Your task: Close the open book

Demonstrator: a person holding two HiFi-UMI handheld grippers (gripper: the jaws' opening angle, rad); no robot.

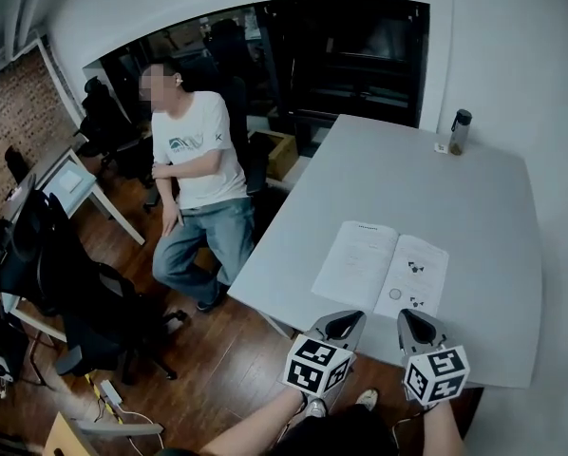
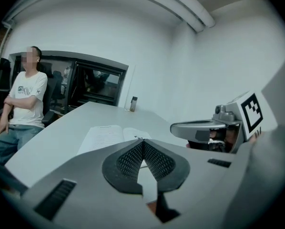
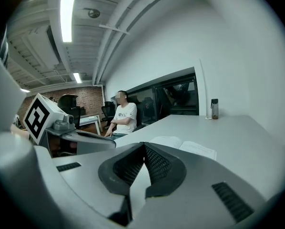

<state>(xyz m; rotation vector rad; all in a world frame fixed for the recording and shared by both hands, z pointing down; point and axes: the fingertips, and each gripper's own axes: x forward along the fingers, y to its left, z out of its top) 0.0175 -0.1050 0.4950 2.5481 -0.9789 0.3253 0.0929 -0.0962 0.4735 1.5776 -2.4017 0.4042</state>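
Left gripper (image 1: 345, 319) and right gripper (image 1: 413, 317) are hovering, both pressed shut. Book (image 1: 384, 266) is lying open just ahead, spine running away between them.

Grey table (image 1: 474, 207), open book (image 1: 384, 269) near front edge, dark bottle (image 1: 461, 131) at far corner

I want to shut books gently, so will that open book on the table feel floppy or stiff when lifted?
Probably floppy: the open book looks thin, both pages lying nearly flat on the table. Likely light too, so a push might slide it across the smooth top instead of turning a page.
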